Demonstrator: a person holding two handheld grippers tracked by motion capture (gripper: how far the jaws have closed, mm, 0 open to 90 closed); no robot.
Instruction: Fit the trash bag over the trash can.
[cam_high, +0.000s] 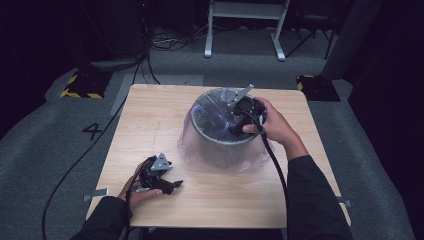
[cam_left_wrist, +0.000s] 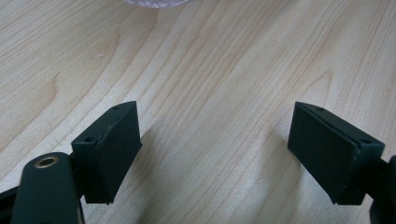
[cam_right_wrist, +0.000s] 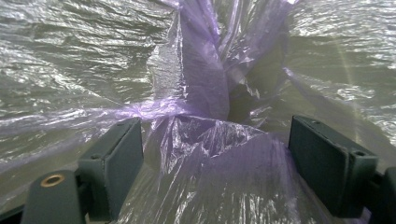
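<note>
Two claws were seen, one in each of the person's two hands. The right claw was lowered into the mouth of the single bin, at its right side. In the right gripper view its two black jaws were spread wide, with crumpled purple plastic of the one bag bunched up between them; the pads were not seen pressing on it, so nothing was gripped. The bag was found lining the bin's inside, with its film draped over the rim and down the outside, where it spread onto the counter around the bin's base. The bin was stood upright, right of the counter's middle and toward the far edge.

The left claw was held low over the near left part of the counter, well apart from the bin. In the left gripper view its two jaws were likewise parted wide, with bare wood grain between them and nothing held; a sliver of the bag's film was visible at the far edge of that view.

One cable was seen trailing from each claw. Beyond the counter, grey floor was marked with a single numeral 4 at the left, and two black-and-yellow striped blocks were placed near the counter's far corners.
</note>
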